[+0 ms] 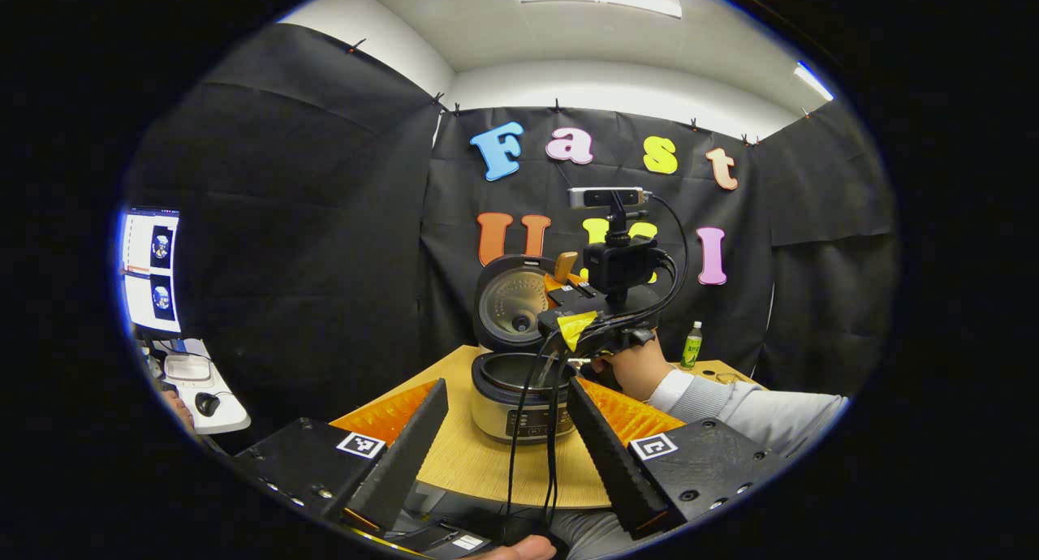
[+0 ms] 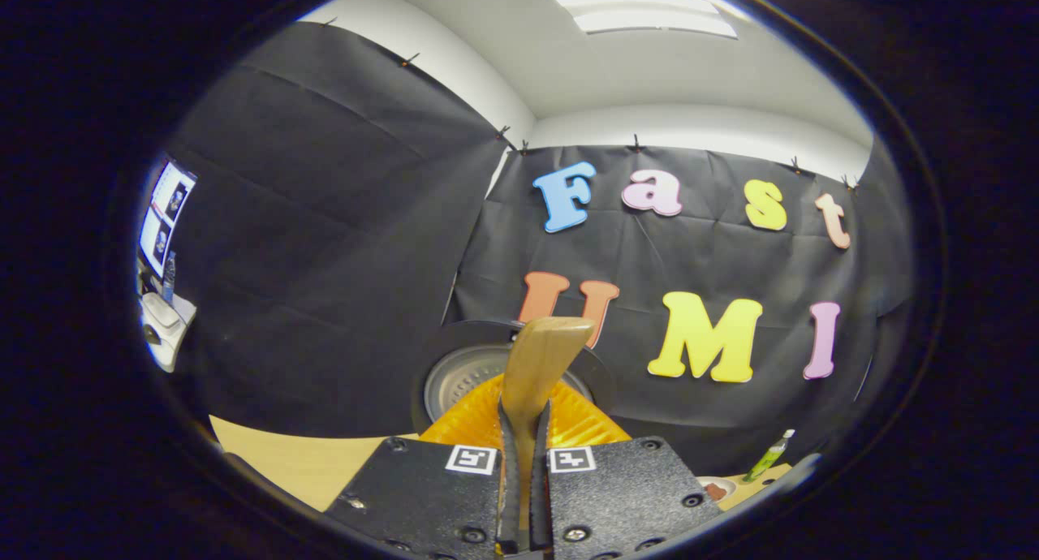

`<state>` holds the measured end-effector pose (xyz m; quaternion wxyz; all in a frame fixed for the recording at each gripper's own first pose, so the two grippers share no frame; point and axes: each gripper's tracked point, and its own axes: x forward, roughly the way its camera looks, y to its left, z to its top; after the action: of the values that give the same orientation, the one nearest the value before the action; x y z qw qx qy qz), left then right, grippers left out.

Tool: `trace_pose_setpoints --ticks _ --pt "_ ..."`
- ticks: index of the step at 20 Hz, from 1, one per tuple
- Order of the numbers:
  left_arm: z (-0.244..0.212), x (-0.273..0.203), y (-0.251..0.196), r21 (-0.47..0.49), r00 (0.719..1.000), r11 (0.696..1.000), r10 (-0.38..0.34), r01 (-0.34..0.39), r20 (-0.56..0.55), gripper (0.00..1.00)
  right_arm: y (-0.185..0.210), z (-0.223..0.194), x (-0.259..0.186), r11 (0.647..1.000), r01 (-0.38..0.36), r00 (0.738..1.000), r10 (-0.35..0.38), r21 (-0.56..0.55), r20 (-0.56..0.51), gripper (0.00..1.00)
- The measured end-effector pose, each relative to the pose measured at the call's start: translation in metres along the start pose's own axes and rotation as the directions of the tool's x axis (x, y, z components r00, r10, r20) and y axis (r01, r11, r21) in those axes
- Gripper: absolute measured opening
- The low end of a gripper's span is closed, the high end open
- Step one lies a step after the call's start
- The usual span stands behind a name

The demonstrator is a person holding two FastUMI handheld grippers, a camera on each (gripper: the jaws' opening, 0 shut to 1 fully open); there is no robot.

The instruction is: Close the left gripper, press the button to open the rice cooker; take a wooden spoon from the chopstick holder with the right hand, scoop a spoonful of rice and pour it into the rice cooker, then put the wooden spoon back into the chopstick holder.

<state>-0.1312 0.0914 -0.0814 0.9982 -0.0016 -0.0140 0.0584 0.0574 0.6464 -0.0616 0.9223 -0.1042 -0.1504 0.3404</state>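
Observation:
In the left gripper view the rice cooker (image 1: 513, 398) stands open on the wooden table (image 1: 463, 463), its lid (image 1: 505, 300) tipped up behind the pot. A hand holds my right gripper (image 1: 578, 304) just above the pot's right rim. The wooden spoon (image 1: 566, 264) shows its handle end above that gripper; its bowl is hidden. My left gripper (image 1: 505, 430) hangs back in front of the cooker, open, nothing between its fingers. In the right gripper view my right gripper (image 2: 523, 420) is shut on the wooden spoon (image 2: 540, 357), with the lid (image 2: 467, 377) right behind it.
A small green bottle (image 1: 691, 345) stands at the table's far right, also seen low right (image 2: 768, 458) in the right gripper view. Black cables (image 1: 532, 430) hang from the right gripper across the cooker's front. A monitor (image 1: 150, 272) and a mouse (image 1: 207, 403) sit far left.

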Motion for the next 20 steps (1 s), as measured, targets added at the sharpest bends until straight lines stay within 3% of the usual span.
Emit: trace_pose_setpoints --ticks 4,6,10,14,20 --pt "-0.001 -0.002 -0.002 -0.059 1.000 0.998 -0.003 0.003 0.010 0.94 -0.011 0.001 -0.001 0.999 0.009 1.000 -0.008 0.044 -0.024 0.10" --pt "0.001 -0.001 0.002 -0.054 1.000 0.998 0.015 -0.015 0.010 0.94 -0.020 0.013 -0.005 0.999 0.043 0.999 -0.043 0.025 -0.002 0.10" --pt "0.012 -0.011 0.000 -0.048 0.999 0.999 0.021 -0.019 0.044 0.94 -0.027 0.009 -0.009 0.999 0.025 0.999 -0.025 0.021 -0.023 0.10" --pt "0.017 -0.007 -0.009 -0.046 0.999 0.999 0.016 -0.014 0.050 0.94 -0.067 0.012 -0.022 0.997 0.070 0.997 -0.069 0.040 -0.032 0.11" --pt "0.022 -0.002 -0.029 -0.057 0.998 0.998 0.000 0.003 0.056 0.94 -0.161 0.011 -0.053 0.985 0.166 0.985 -0.164 0.052 -0.049 0.10"
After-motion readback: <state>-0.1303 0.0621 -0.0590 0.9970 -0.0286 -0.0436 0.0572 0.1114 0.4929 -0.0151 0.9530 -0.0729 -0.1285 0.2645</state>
